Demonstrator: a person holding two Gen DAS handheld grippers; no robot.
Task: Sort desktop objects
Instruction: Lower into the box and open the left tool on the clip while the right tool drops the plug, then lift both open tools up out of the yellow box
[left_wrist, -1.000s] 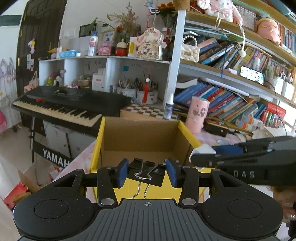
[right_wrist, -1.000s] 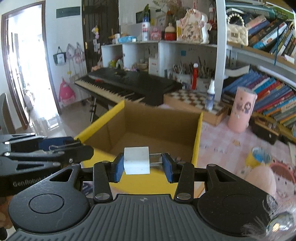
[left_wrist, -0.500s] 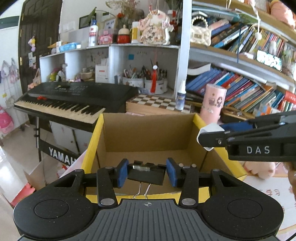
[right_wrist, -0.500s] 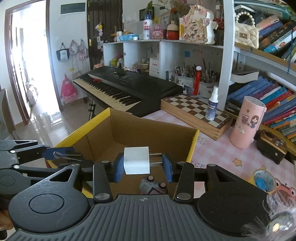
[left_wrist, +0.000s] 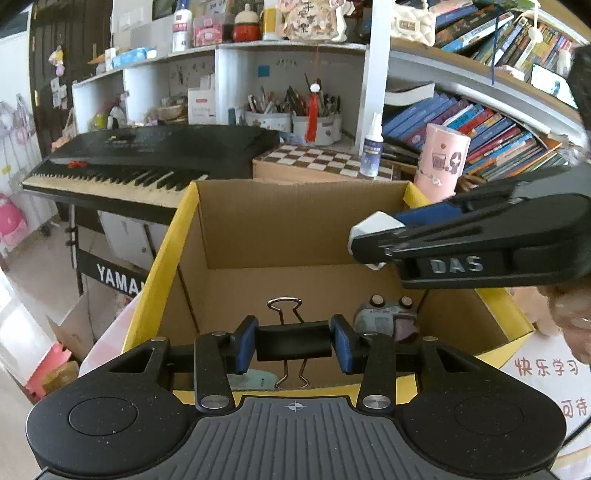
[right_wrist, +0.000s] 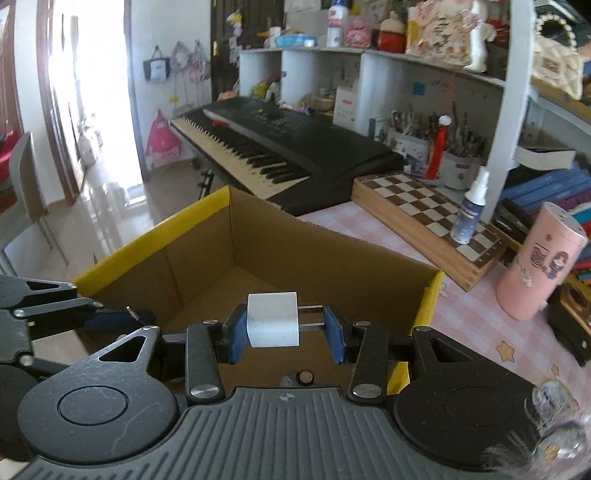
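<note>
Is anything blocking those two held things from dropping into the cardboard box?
Nothing visible. The black binder clip and the white plug-in charger block both hang over the open-topped cardboard box with yellow rim; only a small grey gadget lies below on its floor.

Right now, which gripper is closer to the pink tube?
The right gripper. It hangs over the cardboard box's corner beside the pink tube; the left gripper sits at the box's near edge.
</note>
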